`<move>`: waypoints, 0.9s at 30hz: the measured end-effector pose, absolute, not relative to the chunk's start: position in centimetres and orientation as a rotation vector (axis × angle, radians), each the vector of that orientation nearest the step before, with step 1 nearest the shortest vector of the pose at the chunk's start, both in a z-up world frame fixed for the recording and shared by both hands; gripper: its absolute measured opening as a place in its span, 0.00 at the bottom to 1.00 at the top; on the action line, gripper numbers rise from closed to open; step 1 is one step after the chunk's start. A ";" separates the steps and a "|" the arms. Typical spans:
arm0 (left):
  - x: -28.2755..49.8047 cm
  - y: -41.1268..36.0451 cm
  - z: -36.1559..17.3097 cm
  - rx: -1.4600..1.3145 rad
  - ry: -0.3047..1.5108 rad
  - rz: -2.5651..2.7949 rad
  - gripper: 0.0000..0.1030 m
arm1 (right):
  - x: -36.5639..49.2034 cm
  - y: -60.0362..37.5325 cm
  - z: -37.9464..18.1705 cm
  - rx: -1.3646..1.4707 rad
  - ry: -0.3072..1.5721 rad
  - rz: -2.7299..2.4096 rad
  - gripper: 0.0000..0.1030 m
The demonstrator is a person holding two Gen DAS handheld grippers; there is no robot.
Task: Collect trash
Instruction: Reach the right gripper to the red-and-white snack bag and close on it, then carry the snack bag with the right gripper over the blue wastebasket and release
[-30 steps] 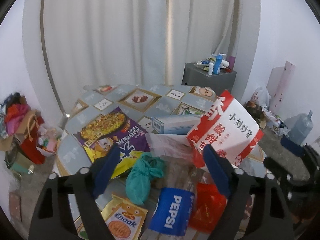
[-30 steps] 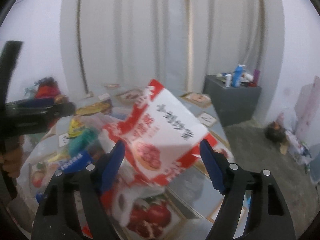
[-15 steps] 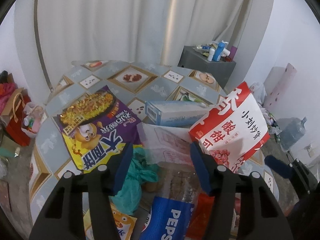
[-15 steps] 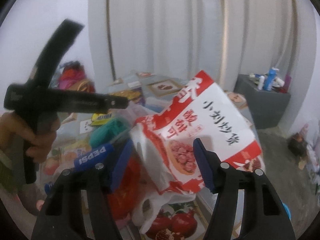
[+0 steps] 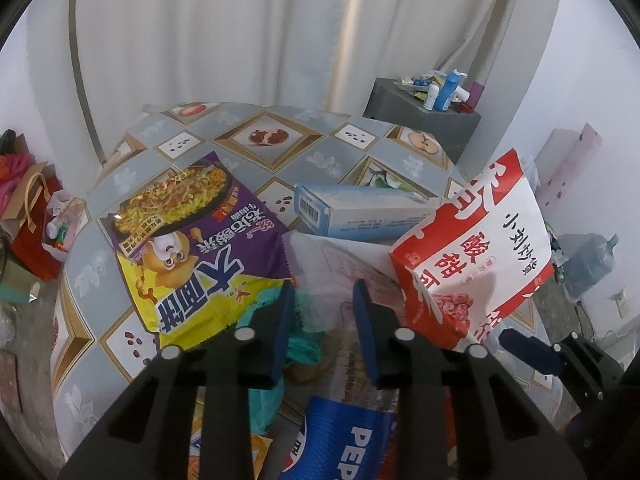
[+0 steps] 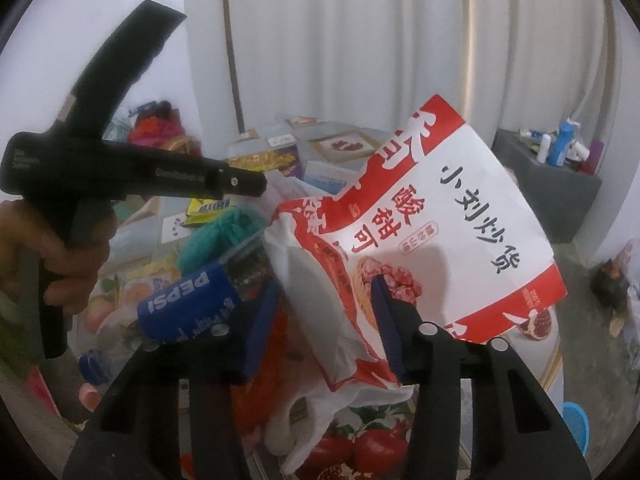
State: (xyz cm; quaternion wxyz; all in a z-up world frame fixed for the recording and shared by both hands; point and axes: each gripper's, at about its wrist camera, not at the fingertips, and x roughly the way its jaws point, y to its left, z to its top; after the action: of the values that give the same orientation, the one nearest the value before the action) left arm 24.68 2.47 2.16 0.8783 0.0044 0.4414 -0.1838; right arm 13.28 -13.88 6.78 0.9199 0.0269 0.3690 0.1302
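A pile of trash lies on a round table with a patterned cloth [image 5: 280,140]. My left gripper [image 5: 323,286] hangs over the pile, its jaws closing. The thin edge of a white plastic bag [image 5: 332,264] lies between the pads, which are not pressing on it. My right gripper [image 6: 325,284] is also closing, around the lower corner of a red-and-white snack bag [image 6: 432,216], pads apart from it. That snack bag [image 5: 472,248] stands tilted at the right. A Pepsi bottle [image 5: 348,436], a teal bag [image 5: 300,344] and a purple-and-yellow noodle packet [image 5: 192,240] lie close by.
A blue-and-white box [image 5: 360,212] lies behind the white bag. A grey cabinet [image 5: 420,116] with bottles stands by the curtain. Red gift bags [image 5: 32,216] sit on the floor at left, a water jug [image 5: 592,264] at right. A hand [image 6: 60,264] holds the left gripper's handle.
Both grippers have sunk closer to the pile and their jaws have narrowed. The white bag's edge now lies between the left pads, the snack bag's corner between the right pads.
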 end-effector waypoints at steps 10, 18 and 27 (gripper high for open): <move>24.6 2.4 2.1 0.018 0.907 -0.381 0.08 | 13.4 -13.5 6.6 0.048 0.764 0.278 0.32; 24.6 2.5 2.4 0.017 0.879 -0.382 0.04 | 13.5 -13.2 6.5 0.042 0.764 0.274 0.27; 24.4 2.5 2.6 0.016 0.857 -0.381 0.03 | 13.5 -13.4 6.6 0.038 0.754 0.270 0.24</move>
State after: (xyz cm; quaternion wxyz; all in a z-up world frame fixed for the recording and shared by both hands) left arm 24.41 2.52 2.57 0.8920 0.0079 0.4129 -0.1838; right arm 13.49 -13.37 6.56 0.9207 0.0186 0.3670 0.1312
